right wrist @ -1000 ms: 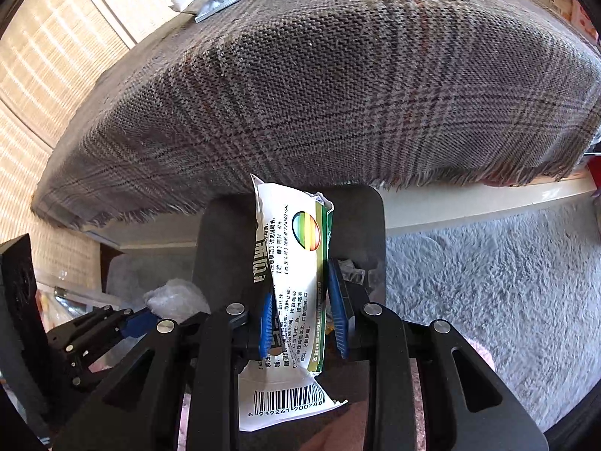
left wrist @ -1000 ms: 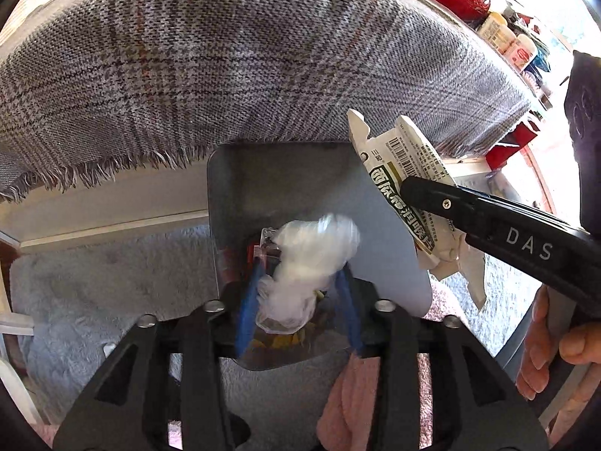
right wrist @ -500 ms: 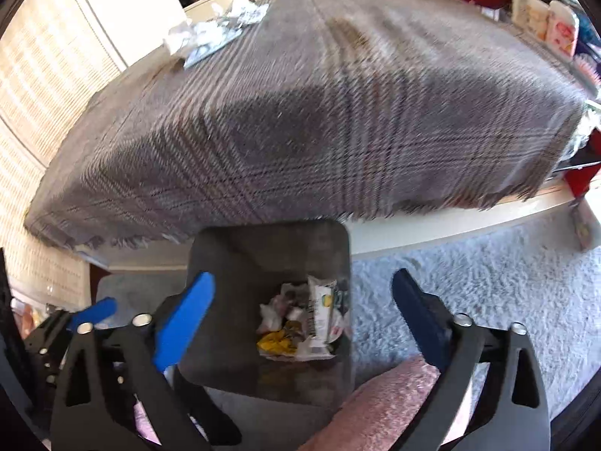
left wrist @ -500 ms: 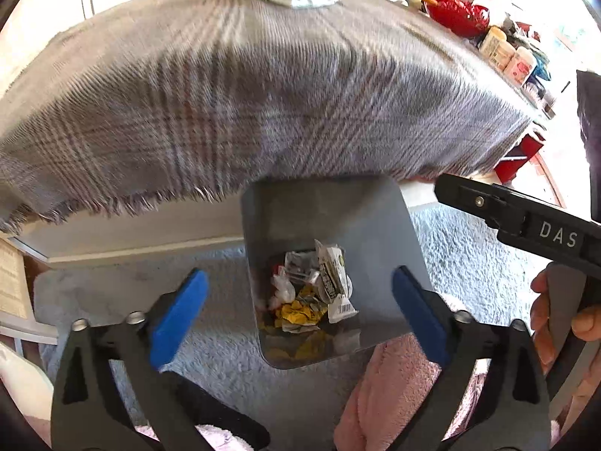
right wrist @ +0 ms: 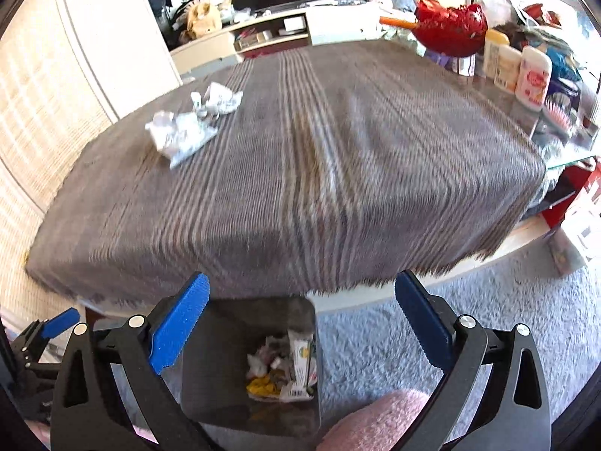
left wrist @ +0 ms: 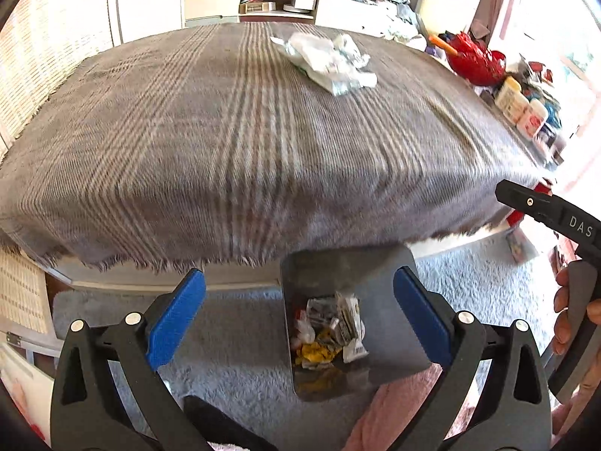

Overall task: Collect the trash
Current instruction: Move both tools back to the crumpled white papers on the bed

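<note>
A grey metal bin (left wrist: 390, 342) stands on the rug below the table edge and holds several wrappers and tissues (left wrist: 330, 332); it also shows in the right wrist view (right wrist: 218, 368). My left gripper (left wrist: 298, 317) is open and empty above the bin. My right gripper (right wrist: 300, 325) is open and empty above the bin too. A pile of crumpled white paper and wrappers (left wrist: 326, 62) lies on the far side of the plaid tablecloth (left wrist: 225, 143); it also shows in the right wrist view (right wrist: 191, 124).
A red bowl (right wrist: 450, 26) and white bottles (right wrist: 518, 67) stand at the table's right end. A grey shaggy rug (right wrist: 469, 323) covers the floor. A pink slipper (right wrist: 379, 421) is beside the bin. A shelf unit (left wrist: 255, 3) stands behind the table.
Both grippers opened and dropped the tissue and the green-and-white wrapper into the bin. Both then lifted up and back, so the tabletop and the far trash pile came into view.
</note>
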Demonstrator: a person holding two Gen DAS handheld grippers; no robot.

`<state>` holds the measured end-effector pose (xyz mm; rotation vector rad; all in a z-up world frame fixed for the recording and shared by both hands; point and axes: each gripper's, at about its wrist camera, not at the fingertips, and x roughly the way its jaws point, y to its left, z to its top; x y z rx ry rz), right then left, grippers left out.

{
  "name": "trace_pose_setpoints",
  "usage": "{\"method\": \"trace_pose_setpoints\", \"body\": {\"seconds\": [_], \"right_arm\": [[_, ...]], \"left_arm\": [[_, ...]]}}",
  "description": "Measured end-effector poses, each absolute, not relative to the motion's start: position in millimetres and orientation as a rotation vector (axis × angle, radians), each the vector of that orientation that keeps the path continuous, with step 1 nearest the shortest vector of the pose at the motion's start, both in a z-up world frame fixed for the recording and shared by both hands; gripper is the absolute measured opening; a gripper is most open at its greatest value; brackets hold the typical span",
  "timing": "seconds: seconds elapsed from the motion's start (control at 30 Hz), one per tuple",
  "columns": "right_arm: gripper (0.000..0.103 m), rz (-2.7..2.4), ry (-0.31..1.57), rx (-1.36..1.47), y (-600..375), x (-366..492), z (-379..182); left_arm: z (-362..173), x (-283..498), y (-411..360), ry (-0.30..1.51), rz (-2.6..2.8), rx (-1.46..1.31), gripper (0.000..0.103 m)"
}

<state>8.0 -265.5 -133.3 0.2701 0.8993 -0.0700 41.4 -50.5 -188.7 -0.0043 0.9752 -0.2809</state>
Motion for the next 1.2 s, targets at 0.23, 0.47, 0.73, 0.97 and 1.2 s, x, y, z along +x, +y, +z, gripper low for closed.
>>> {"method": "trace_pose_setpoints", "body": {"seconds": [0.23,0.47,0.73,0.97,1.2], "right_arm": [[0.1,-0.065,0.875,0.272,-267.8,36.8,-122.2],[0.1,-0.053,0.857,0.247,-264.1,64.7,-114.9],[0.099,-0.015,0.827,0.265,-260.1,96.2,-110.5],[0.082,0.105,0.854,0.235,-225.6,132.9,-113.8],[0.069,0.173,0.866,0.161,-189.4,161.0,-118.4]], "left_arm": [[-168.5,71.4,-51.2,0.939,-0.267,-0.024,0.095],[-153.9,104.6,-53.6,0.899,-0.265,-0.041,0.095],[-150.8,138.9,-54.3,0.879,-0.246,-0.01,0.094],[-164.8,163.4,-46.5,0.91,-0.23,-0.018,0.094],[-169.9,184.0,-43.2,0.919,-0.23,0.006,0.094]]}}
